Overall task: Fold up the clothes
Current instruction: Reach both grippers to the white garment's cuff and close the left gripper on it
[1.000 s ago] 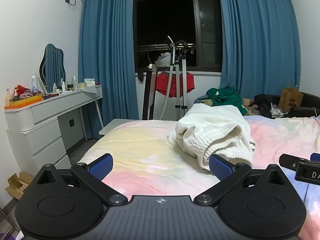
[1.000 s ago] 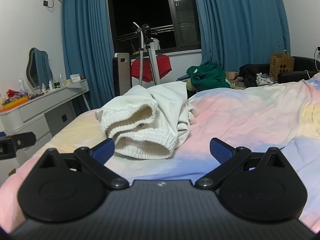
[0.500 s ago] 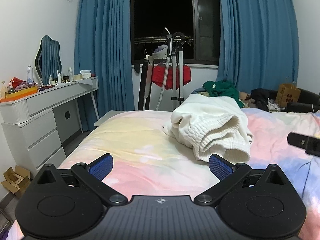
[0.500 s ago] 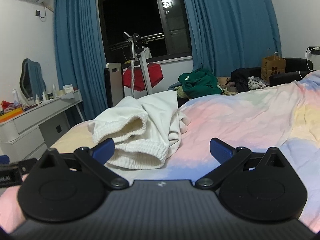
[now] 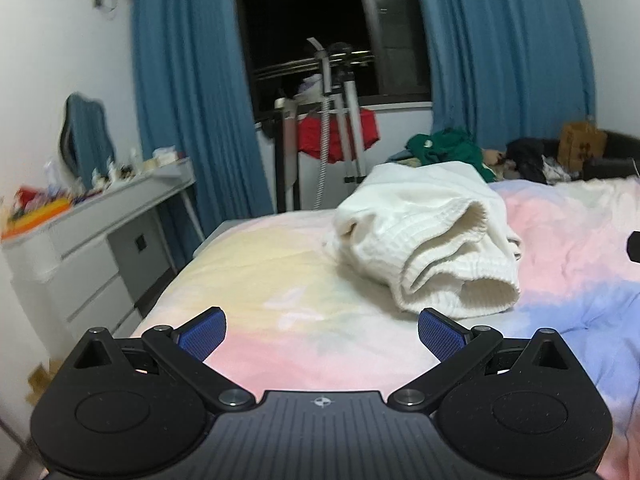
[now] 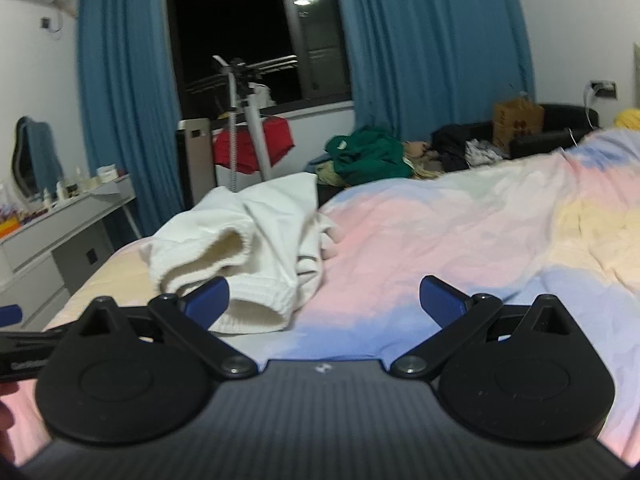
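A white knit garment [image 5: 428, 240] lies bunched in a rough fold on the pastel bedspread [image 5: 280, 280], its ribbed hem facing me. It also shows in the right wrist view [image 6: 248, 240]. My left gripper [image 5: 320, 330] is open and empty, low over the bed, with the garment ahead and to its right. My right gripper [image 6: 324, 300] is open and empty, with the garment just beyond its left fingertip [image 6: 208, 300]. Part of the left gripper's body [image 6: 24, 348] shows at the right view's left edge.
A white dresser [image 5: 92, 232] with small items stands left of the bed. A garment steamer stand [image 5: 332, 120] with a red cloth is by the window. A pile of green and dark clothes [image 6: 372, 156] and a cardboard box [image 6: 518, 120] lie beyond the bed.
Both grippers have shifted and tilted up slightly, and the white garment appears nearer and more to the right in the left view. Both stay open. The garment has not moved.
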`<state>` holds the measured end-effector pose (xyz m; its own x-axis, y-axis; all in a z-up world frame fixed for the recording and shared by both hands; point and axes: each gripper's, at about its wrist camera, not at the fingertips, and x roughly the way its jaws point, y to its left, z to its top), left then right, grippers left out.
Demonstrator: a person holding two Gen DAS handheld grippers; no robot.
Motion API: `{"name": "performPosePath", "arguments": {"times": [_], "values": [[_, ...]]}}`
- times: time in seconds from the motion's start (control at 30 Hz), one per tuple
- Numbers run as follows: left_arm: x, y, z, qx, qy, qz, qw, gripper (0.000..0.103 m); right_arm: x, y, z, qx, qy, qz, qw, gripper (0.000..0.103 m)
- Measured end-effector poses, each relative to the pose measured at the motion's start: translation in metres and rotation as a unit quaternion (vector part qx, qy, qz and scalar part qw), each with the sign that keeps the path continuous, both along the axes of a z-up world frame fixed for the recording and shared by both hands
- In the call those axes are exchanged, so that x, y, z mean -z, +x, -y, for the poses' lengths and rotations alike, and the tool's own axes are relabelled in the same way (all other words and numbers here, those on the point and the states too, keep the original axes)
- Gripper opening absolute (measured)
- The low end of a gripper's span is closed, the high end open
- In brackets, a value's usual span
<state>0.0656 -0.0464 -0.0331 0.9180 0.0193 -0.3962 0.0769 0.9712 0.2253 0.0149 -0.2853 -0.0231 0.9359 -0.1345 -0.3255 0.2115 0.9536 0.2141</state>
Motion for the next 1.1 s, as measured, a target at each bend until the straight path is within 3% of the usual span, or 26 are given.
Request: {"name": "performPosePath", "arguments": {"times": [0.17,0.33,0.67,0.83,0.9,1.03,1.1], "values": [[0.010,0.050,0.039,0.014,0.054,-0.001,0.9984,0.103,0.008,0.006,0.018,0.016,0.038,-0.015,0.999,0.103],[0.028,0.097,0.075,0.039,0.073,0.012,0.9965,0.103,0.019,0.014,0.032,0.024,0.068,-0.026,0.997,0.103],[0.051,0.167,0.136,0.028,0.081,0.044,0.9954,0.103,0.041,0.032,0.051,0.038,0.109,-0.040,0.993,0.103],[0.044,0.189,0.142,0.013,0.059,0.057,0.9965,0.100,0.048,0.039,0.052,0.033,0.115,-0.051,0.992,0.103],[0.040,0.194,0.141,0.024,0.058,0.055,0.9965,0.088,0.048,0.040,0.049,0.026,0.110,-0.047,0.993,0.103],[0.023,0.190,0.128,0.052,0.010,0.049,0.9974,0.061,0.047,0.041,0.040,0.002,0.094,-0.045,0.995,0.103],[0.012,0.182,0.122,0.061,0.001,0.044,0.9971,0.039,0.046,0.038,0.036,-0.013,0.094,-0.039,0.995,0.103]]}}
